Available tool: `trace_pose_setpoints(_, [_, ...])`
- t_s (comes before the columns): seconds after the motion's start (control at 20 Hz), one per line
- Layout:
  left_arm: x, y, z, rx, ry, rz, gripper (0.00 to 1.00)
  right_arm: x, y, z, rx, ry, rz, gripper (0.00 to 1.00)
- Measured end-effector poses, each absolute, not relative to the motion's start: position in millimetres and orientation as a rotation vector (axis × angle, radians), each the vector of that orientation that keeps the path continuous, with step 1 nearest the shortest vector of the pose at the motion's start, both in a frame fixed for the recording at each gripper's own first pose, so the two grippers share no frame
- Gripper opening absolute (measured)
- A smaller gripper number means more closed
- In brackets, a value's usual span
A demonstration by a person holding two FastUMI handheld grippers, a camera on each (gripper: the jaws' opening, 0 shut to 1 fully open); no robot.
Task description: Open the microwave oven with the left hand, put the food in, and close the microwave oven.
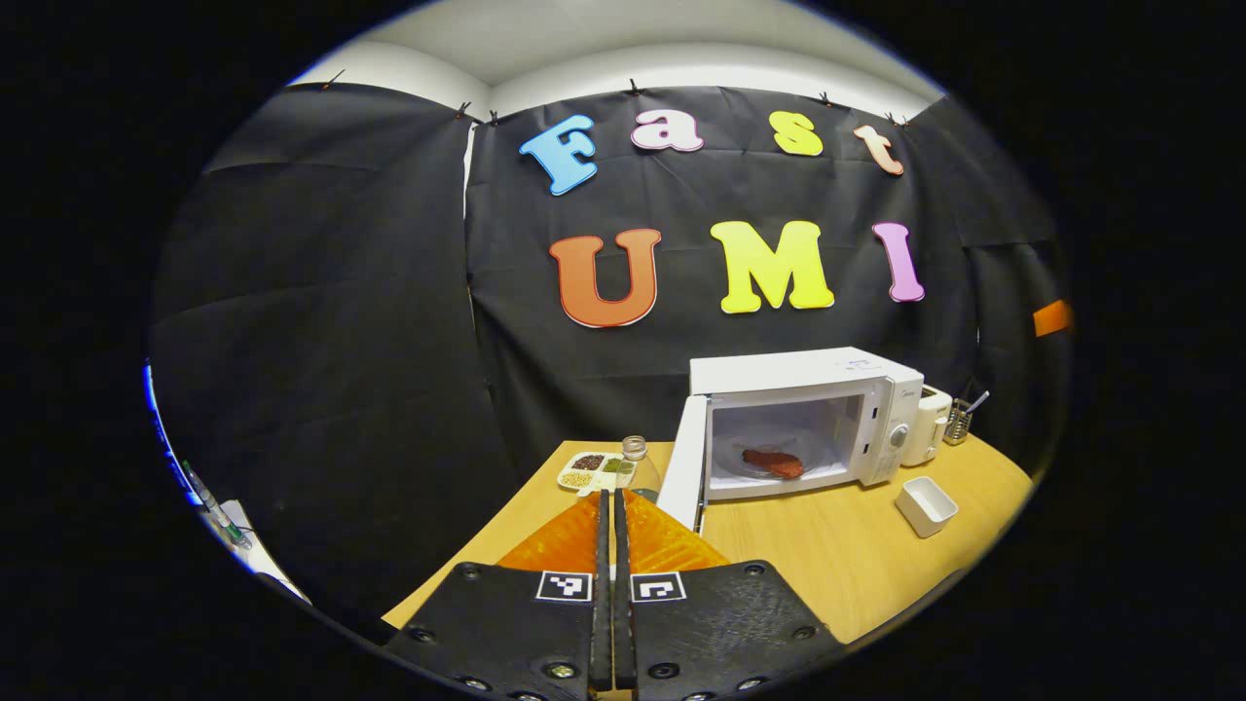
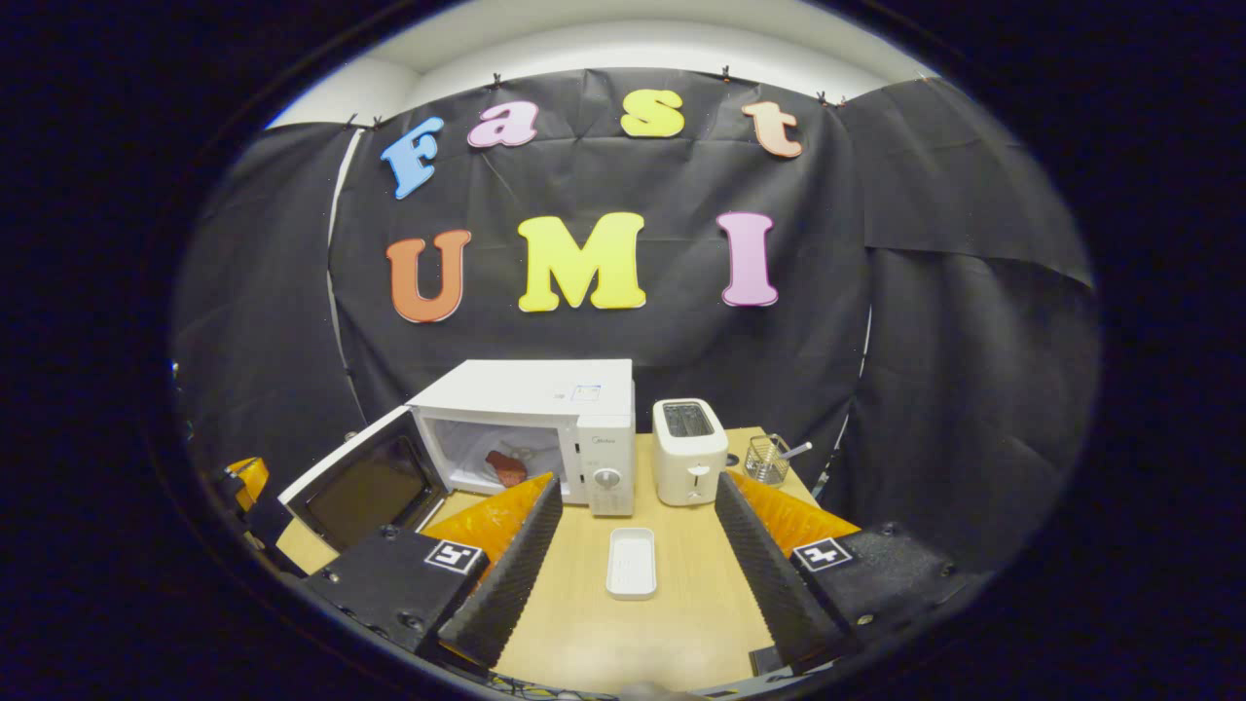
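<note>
Now the food [image 1: 774, 461] is sitting inside the microwave [image 1: 808, 419], so closing remains. The door [image 1: 681, 467] is standing open just ahead-right of the left tongs [image 1: 611, 531], pressed together empty; right tongs [image 2: 633, 531] gaping wide, farther off.

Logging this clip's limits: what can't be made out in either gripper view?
- Red food in the open white microwave: right gripper view, partly behind a finger.
- Small compartment tray: left gripper view, contents too small.
- Wire utensil holder: contents too small.
</note>
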State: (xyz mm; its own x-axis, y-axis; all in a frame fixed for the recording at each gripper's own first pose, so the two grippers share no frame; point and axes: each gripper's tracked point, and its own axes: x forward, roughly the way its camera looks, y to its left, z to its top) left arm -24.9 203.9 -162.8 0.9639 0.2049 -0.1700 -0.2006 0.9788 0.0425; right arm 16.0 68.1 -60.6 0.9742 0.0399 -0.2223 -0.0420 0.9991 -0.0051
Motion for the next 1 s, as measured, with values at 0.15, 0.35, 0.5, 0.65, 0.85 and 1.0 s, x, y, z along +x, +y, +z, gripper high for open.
trace_pose_setpoints(0.15, [-21.6, 218.7, -182.0, 0.038, 0.198, 0.222, 0.00, 16.0, 71.2, -61.5, -0.017, 0.236, 0.051, 1.00])
trace_pose_setpoints(0.35, [-15.2, 227.0, -226.9, 0.024, 0.282, 0.221, 0.00, 15.6, 71.2, -64.5, -0.022, 0.265, 0.051, 1.00])
trace_pose_setpoints(0.5, [-13.6, 231.0, -240.6, -0.002, 0.308, 0.231, 0.00, 16.3, 64.7, -65.8, -0.006, 0.281, 0.041, 1.00])
trace_pose_setpoints(0.65, [-11.7, 216.2, -250.4, -0.046, 0.326, 0.196, 0.00, 15.2, 56.2, -72.2, 0.011, 0.298, 0.023, 1.00])
trace_pose_setpoints(0.85, [-10.2, 189.2, -252.9, -0.022, 0.329, 0.136, 0.00, 11.4, 47.0, -81.8, 0.023, 0.318, 0.010, 1.00])
trace_pose_setpoints(1.0, [-8.0, 163.4, -258.9, -0.022, 0.348, 0.089, 0.00, 10.8, 38.4, -86.0, 0.033, 0.329, 0.001, 1.00])
